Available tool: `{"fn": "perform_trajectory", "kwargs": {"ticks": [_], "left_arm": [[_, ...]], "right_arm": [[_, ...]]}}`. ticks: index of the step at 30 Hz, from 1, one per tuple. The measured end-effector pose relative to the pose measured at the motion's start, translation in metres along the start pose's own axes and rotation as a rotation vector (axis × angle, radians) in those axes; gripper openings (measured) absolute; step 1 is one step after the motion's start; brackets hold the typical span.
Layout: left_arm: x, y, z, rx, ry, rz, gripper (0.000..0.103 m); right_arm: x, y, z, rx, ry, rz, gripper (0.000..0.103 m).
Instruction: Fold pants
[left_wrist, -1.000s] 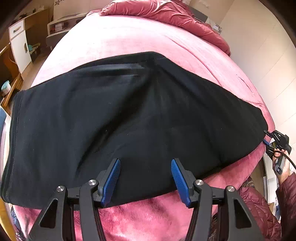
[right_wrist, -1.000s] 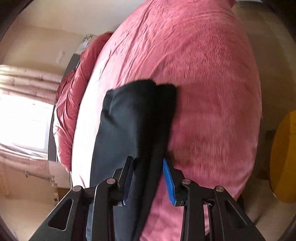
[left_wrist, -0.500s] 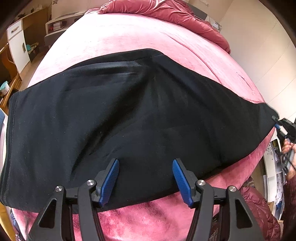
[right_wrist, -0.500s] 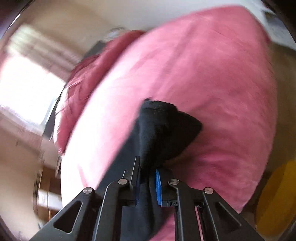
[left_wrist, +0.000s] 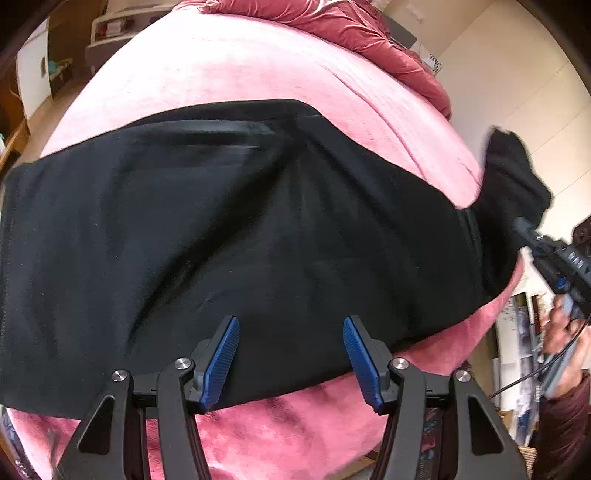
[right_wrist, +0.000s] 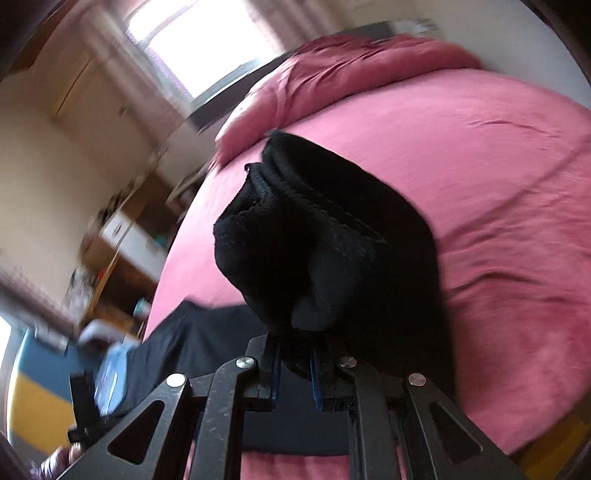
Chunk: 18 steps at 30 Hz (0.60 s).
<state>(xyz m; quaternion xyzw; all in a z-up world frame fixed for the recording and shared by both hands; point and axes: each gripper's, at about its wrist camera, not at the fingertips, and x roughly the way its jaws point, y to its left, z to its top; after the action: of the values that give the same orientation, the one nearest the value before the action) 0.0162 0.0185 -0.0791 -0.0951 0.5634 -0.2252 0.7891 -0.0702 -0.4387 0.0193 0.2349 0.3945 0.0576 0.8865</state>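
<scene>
Pants (left_wrist: 229, 236), black, lie spread flat across the pink bed (left_wrist: 236, 74), running from the left edge of the left wrist view to the right side of the mattress. One end of them is lifted off the bed at the right, bunched and held up in the air against the pale wall.

Left tool (left_wrist: 291, 354) hangs over the near edge of the pants with its blue pads (left_wrist: 221, 360) wide apart; nothing sits between them, and whether the tips touch the cloth cannot be told.

Right tool (right_wrist: 295, 371) is clamped on the pants: its two blue pads stand close together with a fold of black cloth pinched between them. Above the grip the fabric (right_wrist: 314, 240) bulges into a thick wad with a stitched hem showing along its top edge. In the left wrist view the same tool (left_wrist: 554, 258) shows at the far right, blurred, with a hand (left_wrist: 565, 332) on its handle and a cable trailing below.

A rumpled dark pink duvet (left_wrist: 332, 22) is heaped at the head of the bed. A window (right_wrist: 207, 40) glows bright behind it in the right wrist view, which is blurred on its left side.
</scene>
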Motion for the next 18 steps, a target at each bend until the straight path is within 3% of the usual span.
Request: {"fn": "perform_trajectory", "kwargs": {"ticks": [6,10,16,18], "left_arm": [[-0.005,0.009,0.006,-0.029,0.0,-0.077,0.06],[-0.007,0.017,0.012,-0.061,0.002,-0.134,0.06],[-0.005,0.01,0.028,-0.109,0.014,-0.247,0.06],[-0.003,0.004,0.036,-0.118,0.019,-0.285,0.061]], "right_arm": [[0.074,0.052,-0.029,-0.135,0.176,0.034,0.013],[0.107,0.077,-0.053,-0.251,0.255,-0.005,0.013],[0.115,0.08,-0.061,-0.305,0.28,-0.034,0.018],[0.112,0.078,-0.059,-0.288,0.295,-0.016,0.028]]}}
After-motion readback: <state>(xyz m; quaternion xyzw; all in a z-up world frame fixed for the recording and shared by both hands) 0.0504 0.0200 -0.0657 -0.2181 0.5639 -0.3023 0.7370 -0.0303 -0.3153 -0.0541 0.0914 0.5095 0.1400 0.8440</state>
